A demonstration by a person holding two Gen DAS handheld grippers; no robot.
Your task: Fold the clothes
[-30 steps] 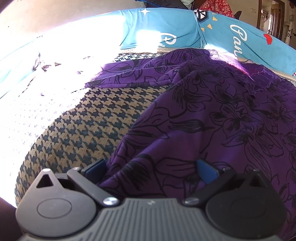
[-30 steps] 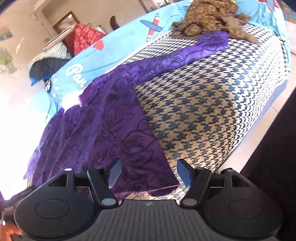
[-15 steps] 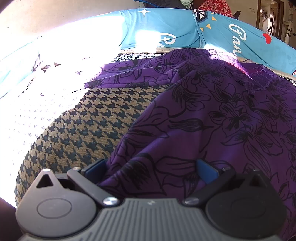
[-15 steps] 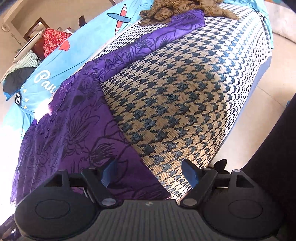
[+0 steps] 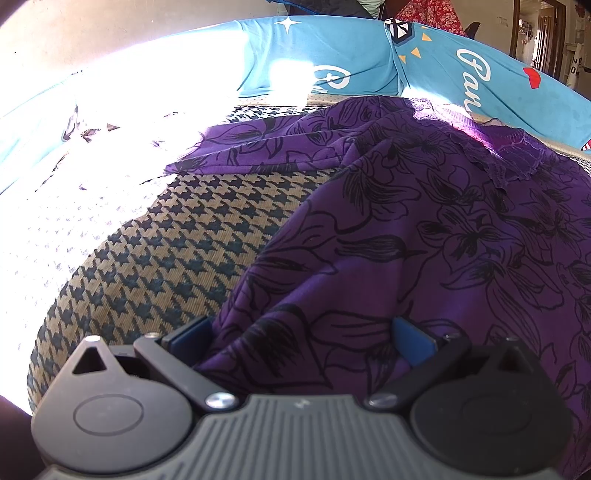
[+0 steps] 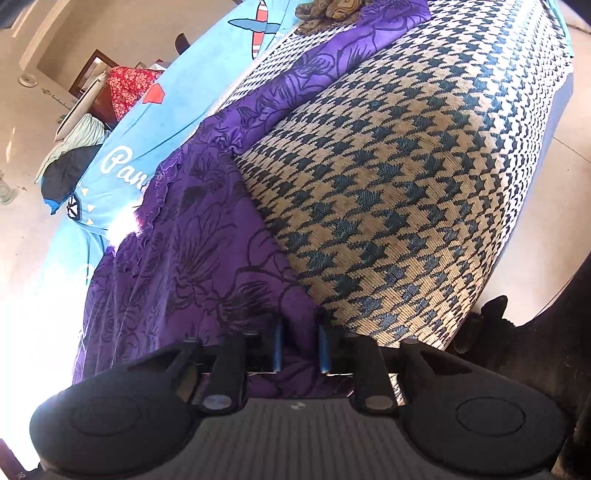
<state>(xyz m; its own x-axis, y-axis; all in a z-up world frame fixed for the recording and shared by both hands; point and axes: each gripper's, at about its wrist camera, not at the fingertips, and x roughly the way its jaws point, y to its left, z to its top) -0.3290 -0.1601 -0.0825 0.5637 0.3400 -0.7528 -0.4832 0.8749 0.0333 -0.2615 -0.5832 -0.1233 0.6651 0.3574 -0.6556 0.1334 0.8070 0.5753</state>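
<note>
Left gripper (image 5: 301, 338): spread wide, purple floral garment (image 5: 424, 240) bunched between fingers.
Right gripper (image 6: 298, 345): nearly clenched, pinching garment corner on houndstooth cover (image 6: 406, 184).

Two close, low wrist views sharing the purple garment (image 5: 424, 240) (image 6: 192, 236)

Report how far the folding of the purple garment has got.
Done: the purple floral garment lies spread on the houndstooth cover, no fold visible. In hand: the right gripper has nearly closed on its hem corner; the left gripper straddles the other edge, jaws wide. Left: every fold, plus the brown garment.
</note>
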